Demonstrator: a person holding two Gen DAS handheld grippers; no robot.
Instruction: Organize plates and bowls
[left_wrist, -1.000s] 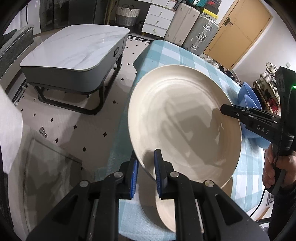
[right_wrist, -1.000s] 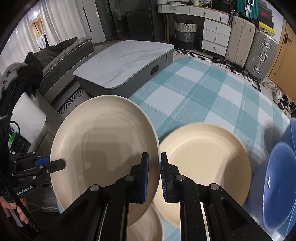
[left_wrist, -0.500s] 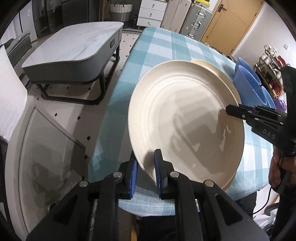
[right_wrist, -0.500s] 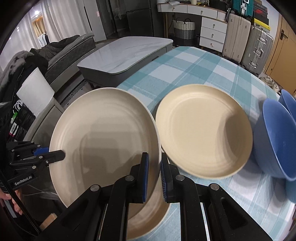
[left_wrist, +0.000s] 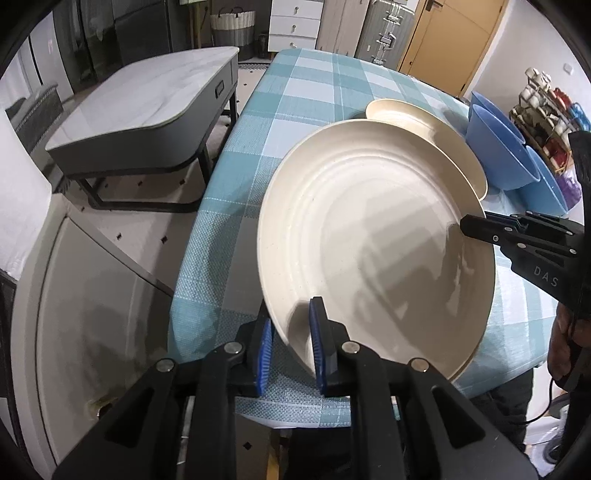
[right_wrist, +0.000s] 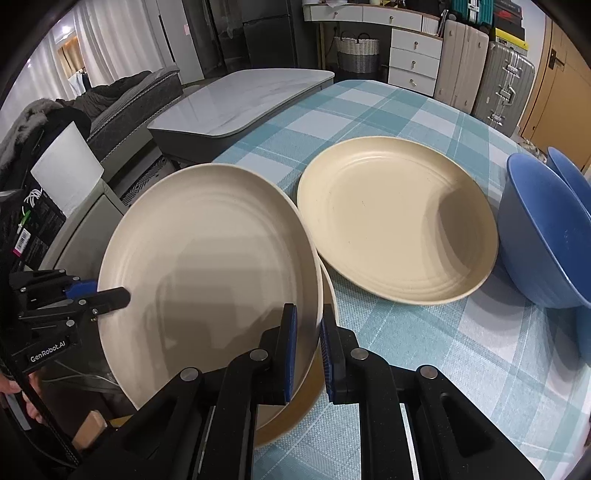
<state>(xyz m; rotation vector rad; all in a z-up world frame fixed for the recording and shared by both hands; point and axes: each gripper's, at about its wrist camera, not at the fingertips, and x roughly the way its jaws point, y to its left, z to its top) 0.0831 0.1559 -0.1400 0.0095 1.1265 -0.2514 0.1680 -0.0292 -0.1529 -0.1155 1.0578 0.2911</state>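
Left wrist view: your left gripper (left_wrist: 291, 339) has its fingers clamped on the near rim of the cream plate (left_wrist: 369, 236), and the right gripper (left_wrist: 476, 227) pinches the opposite rim. A second ago the plate hung beyond the edge of the checked surface (left_wrist: 303, 96); it now sits lower and over the cloth, overlapping a second plate (left_wrist: 413, 114) with blue bowls (left_wrist: 495, 147) beyond it.

Right wrist view: your right gripper (right_wrist: 308, 345) is closed tight on the held plate (right_wrist: 207, 258), the left gripper (right_wrist: 110, 295) on its far edge. A third plate (right_wrist: 288, 424) now lies directly beneath it, and the yellow plate (right_wrist: 399, 221) and blue bowl (right_wrist: 539, 236) have drawn closer.

Finding: the carry looks nearly complete; stacking onto the lower plate appears to be the step in hand.
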